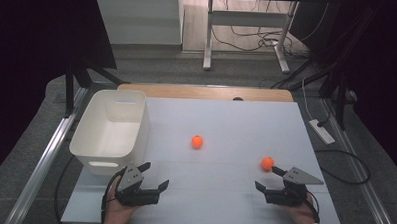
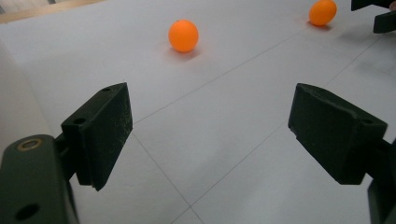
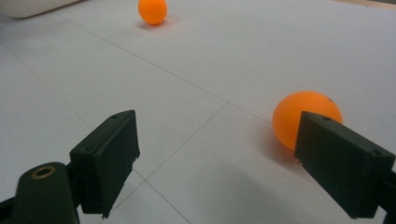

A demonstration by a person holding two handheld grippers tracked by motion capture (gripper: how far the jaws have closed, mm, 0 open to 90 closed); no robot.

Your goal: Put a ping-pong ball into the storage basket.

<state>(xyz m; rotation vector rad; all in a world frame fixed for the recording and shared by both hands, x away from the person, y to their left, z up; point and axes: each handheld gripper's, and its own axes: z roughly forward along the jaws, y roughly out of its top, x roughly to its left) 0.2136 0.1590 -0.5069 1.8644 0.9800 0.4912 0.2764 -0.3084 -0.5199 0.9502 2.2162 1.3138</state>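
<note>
Nothing has been picked up yet, as far as I can judge: both orange balls lie on the white worktop (image 1: 226,118) and the white bin (image 1: 111,131) at the left looks empty from the high view, though its floor is partly hidden by the near wall. The right gripper (image 1: 270,178) has its fingers spread wide, holding nothing, with the nearer ball (image 1: 268,163) just beyond the tip of its outer finger; in the right gripper view that ball (image 3: 301,116) sits off to the side, partly behind that finger rather than between the two, so the grasp is not lined up. The left gripper (image 1: 153,176) also stands wide open and empty, just in front of the bin, pointing toward the other ball (image 1: 197,141), which lies well apart from it near the middle of the worktop. What seems left is the whole job: closing on each ball and carrying it over the bin's rim. Nothing lies between the grippers and the balls; a round ball may roll if nudged.
</note>
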